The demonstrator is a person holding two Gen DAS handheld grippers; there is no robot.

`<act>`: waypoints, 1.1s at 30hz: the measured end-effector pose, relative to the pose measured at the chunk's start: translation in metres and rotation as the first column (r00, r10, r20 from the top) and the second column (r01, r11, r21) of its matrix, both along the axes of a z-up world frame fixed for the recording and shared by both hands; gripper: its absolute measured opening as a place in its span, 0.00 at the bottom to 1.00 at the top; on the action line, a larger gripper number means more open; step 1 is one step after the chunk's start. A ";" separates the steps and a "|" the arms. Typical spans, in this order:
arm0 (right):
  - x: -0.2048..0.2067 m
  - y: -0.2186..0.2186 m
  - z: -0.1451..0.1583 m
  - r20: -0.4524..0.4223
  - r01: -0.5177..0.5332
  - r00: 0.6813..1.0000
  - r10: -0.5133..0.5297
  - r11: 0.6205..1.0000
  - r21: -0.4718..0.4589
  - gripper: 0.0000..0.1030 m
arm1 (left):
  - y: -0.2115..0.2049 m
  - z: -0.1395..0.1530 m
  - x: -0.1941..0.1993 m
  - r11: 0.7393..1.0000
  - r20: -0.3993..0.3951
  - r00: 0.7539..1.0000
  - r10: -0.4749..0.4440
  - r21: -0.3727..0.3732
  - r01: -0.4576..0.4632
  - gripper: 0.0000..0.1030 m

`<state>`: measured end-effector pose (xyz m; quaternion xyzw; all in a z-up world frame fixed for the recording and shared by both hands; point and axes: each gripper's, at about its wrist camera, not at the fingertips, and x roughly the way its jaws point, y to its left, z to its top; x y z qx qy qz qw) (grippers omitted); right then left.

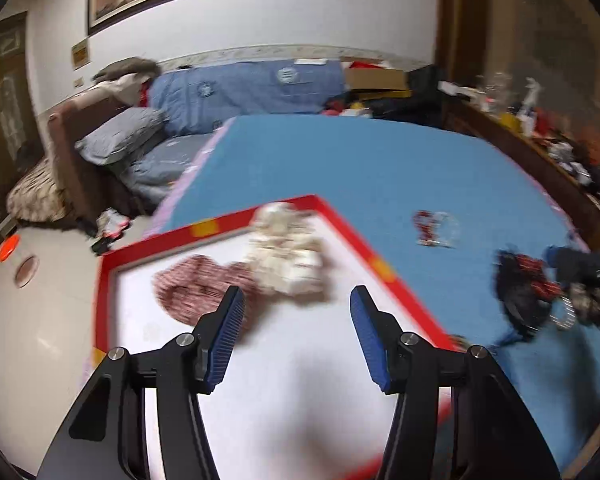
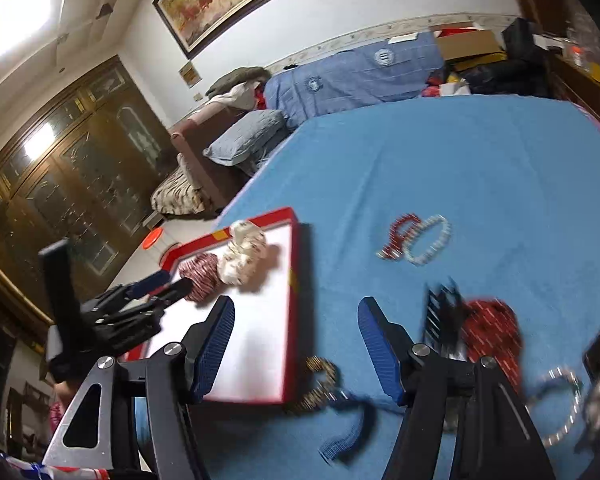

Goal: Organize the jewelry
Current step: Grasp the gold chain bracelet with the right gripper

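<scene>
Two scrunchies (image 2: 224, 264) already lie in the red-rimmed tray (image 2: 296, 280). Both grippers, left (image 1: 296, 320) and right (image 2: 296, 332), hover with fingers apart and empty. Next, likely fetch the bracelets (image 2: 416, 238) lying on the blue surface (image 2: 480, 168).

One red tray (image 2: 296, 280), two scrunchies inside (image 2: 244, 252), two bracelets (image 2: 428, 240) on cloth (others blurred).
</scene>
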<state>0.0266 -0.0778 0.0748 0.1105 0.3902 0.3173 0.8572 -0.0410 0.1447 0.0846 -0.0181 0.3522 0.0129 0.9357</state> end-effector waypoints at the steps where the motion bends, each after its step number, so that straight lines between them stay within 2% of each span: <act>1: -0.005 -0.007 -0.003 -0.001 0.006 1.000 -0.006 1.000 0.003 0.67 | -0.010 0.001 -0.006 1.000 0.006 1.000 -0.023 -0.004 0.023 0.52; 6: -0.026 -0.043 -0.026 -0.022 0.049 0.999 -0.049 0.999 -0.007 0.67 | -0.062 -0.001 -0.027 0.989 0.010 0.990 -0.142 0.033 0.142 0.52; 9: -0.033 -0.045 -0.046 -0.063 0.030 0.997 -0.033 0.998 -0.051 0.64 | -0.076 -0.009 -0.027 0.982 -0.005 0.983 -0.182 0.039 0.182 0.52; 11: -0.035 -0.040 -0.057 -0.076 0.004 0.997 -0.010 0.997 -0.076 0.51 | -0.080 -0.016 -0.026 0.982 -0.025 0.983 -0.183 0.039 0.184 0.52; 15: -0.031 -0.027 -0.057 -0.082 -0.032 0.996 0.026 0.997 -0.076 0.50 | -0.079 -0.025 -0.025 0.982 -0.052 0.982 -0.184 0.029 0.186 0.52; 17: -0.029 -0.018 -0.056 -0.075 -0.048 0.996 0.041 0.995 -0.091 0.44 | -0.077 -0.026 -0.025 0.982 -0.052 0.982 -0.183 0.034 0.185 0.52; 20: -0.024 -0.003 -0.052 -0.061 -0.074 0.996 0.068 0.991 -0.111 0.43 | -0.070 -0.026 -0.024 0.984 -0.052 0.983 -0.174 0.027 0.176 0.52; 24: -0.008 0.023 -0.060 -0.083 -0.114 0.992 0.099 0.973 -0.203 0.41 | -0.062 -0.027 -0.025 0.987 -0.052 0.986 -0.159 0.013 0.160 0.52; 25: -0.003 0.029 -0.065 -0.108 -0.131 0.988 0.109 0.967 -0.221 0.33 | -0.060 -0.027 -0.026 0.987 -0.050 0.986 -0.158 0.012 0.159 0.52; 26: 0.001 0.033 -0.069 -0.128 -0.141 0.985 0.113 0.962 -0.235 0.30 | -0.059 -0.028 -0.026 0.987 -0.050 0.986 -0.158 0.011 0.159 0.52; 33: 0.019 0.066 -0.090 -0.186 -0.225 0.968 0.166 0.905 -0.362 0.29 | -0.050 -0.031 -0.024 0.989 -0.051 0.988 -0.149 -0.004 0.149 0.52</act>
